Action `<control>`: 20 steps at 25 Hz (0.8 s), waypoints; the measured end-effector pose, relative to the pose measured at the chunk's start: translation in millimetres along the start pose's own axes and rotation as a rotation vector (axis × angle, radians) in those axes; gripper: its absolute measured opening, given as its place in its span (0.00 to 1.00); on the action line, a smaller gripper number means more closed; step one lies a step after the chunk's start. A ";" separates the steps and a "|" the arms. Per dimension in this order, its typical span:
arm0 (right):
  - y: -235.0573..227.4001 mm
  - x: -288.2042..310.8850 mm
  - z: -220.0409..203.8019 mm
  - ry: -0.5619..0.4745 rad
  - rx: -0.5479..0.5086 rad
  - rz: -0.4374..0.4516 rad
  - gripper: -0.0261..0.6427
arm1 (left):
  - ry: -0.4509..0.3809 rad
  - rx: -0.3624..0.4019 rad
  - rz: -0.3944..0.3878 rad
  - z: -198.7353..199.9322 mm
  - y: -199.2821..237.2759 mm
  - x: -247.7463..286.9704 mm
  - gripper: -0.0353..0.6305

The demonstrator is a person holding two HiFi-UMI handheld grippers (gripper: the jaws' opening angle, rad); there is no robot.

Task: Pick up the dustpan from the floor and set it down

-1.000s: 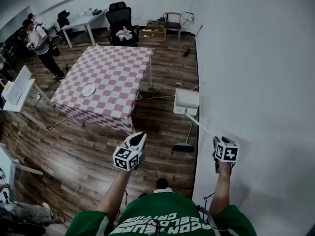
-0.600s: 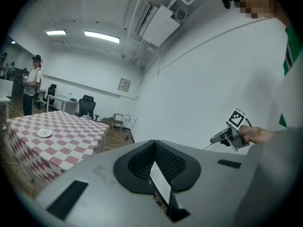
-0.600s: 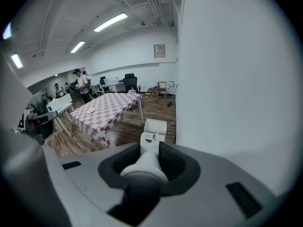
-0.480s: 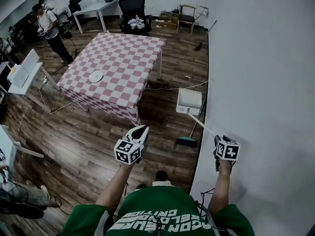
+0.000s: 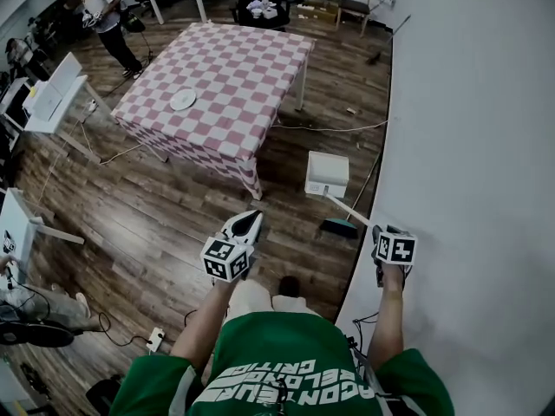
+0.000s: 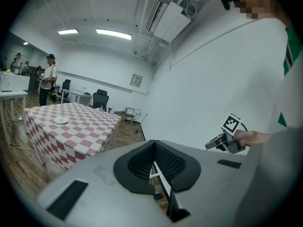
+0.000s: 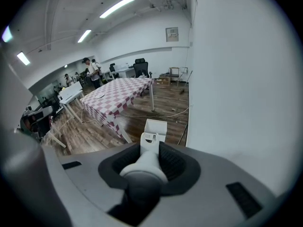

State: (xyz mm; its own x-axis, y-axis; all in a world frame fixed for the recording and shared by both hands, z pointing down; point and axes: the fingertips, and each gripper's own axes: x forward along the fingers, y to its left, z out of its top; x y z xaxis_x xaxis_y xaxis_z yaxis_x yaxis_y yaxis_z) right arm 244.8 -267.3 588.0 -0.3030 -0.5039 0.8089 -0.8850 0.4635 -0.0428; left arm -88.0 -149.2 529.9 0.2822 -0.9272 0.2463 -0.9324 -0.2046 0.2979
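The white dustpan (image 5: 328,173) is low by the wall, its long white handle (image 5: 351,211) slanting back to my right gripper (image 5: 378,232). That gripper is shut on the handle's end, and in the right gripper view the handle (image 7: 150,148) runs out between the jaws to the pan (image 7: 155,126). Whether the pan touches the floor I cannot tell. My left gripper (image 5: 251,217) hangs over bare wooden floor to the left of the pan, jaws together and holding nothing. From the left gripper view the right gripper (image 6: 222,141) shows against the white wall.
A broom with a teal head (image 5: 338,227) leans on the white wall (image 5: 468,146) just beside the dustpan handle. A table in a pink checked cloth (image 5: 217,85) bearing a plate (image 5: 183,100) stands ahead. A cable (image 5: 329,129) crosses the floor; a person (image 5: 104,11) stands at the far left.
Both grippers have come down a little, the right one keeping its hold on the handle. The head view has swung, so the table and dustpan sit higher in the picture.
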 end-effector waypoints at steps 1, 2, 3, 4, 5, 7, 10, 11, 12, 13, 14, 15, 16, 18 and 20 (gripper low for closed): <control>4.6 4.7 -1.7 0.011 -0.008 0.008 0.21 | 0.002 -0.007 0.009 -2.9 1.9 -3.7 0.06; 9.3 8.9 -3.2 0.022 -0.017 0.016 0.21 | 0.004 -0.014 0.018 -4.9 3.8 -7.5 0.06; 14.0 13.1 -4.0 0.034 -0.026 0.023 0.21 | 0.004 -0.019 0.027 -6.0 6.1 -11.1 0.06; 18.7 18.0 -4.3 0.045 -0.035 0.029 0.21 | 0.002 -0.024 0.035 -6.6 8.8 -14.0 0.06; 23.4 23.9 -4.3 0.056 -0.045 0.035 0.21 | 0.001 -0.029 0.043 -7.2 12.1 -16.2 0.06; 33.6 38.9 -4.0 0.076 -0.067 0.049 0.21 | -0.001 -0.037 0.059 -9.3 20.9 -19.9 0.06; 50.5 63.9 -2.2 0.103 -0.096 0.066 0.21 | 0.002 -0.044 0.073 -14.7 37.0 -23.0 0.06; 55.6 71.9 -2.2 0.112 -0.103 0.068 0.21 | 0.005 -0.047 0.073 -17.2 42.2 -23.0 0.06; 61.3 80.1 -2.2 0.122 -0.109 0.070 0.21 | 0.008 -0.050 0.072 -19.6 47.5 -23.1 0.06; 67.8 88.4 -2.2 0.133 -0.116 0.073 0.21 | 0.013 -0.052 0.071 -21.6 53.1 -23.5 0.06; 74.9 96.8 -2.0 0.145 -0.123 0.075 0.21 | 0.017 -0.055 0.069 -22.8 59.0 -23.9 0.06; 82.4 105.2 -1.5 0.156 -0.130 0.077 0.21 | 0.020 -0.058 0.067 -23.3 65.4 -24.0 0.06; 89.9 113.6 -0.6 0.166 -0.136 0.077 0.21 | 0.024 -0.060 0.064 -23.1 72.0 -23.4 0.06; 103.4 130.9 1.2 0.186 -0.142 0.076 0.21 | 0.028 -0.063 0.059 -21.8 85.9 -20.5 0.06; 114.9 149.8 2.1 0.207 -0.145 0.073 0.21 | 0.029 -0.070 0.055 -20.2 99.8 -16.7 0.06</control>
State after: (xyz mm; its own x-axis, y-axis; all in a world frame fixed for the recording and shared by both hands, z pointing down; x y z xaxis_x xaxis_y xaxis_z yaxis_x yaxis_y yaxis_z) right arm 97.0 -291.1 703.0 -0.2725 -0.3120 0.9101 -0.7989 0.6006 -0.0333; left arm -181.2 -147.8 574.1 0.2385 -0.9267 0.2903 -0.9288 -0.1304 0.3469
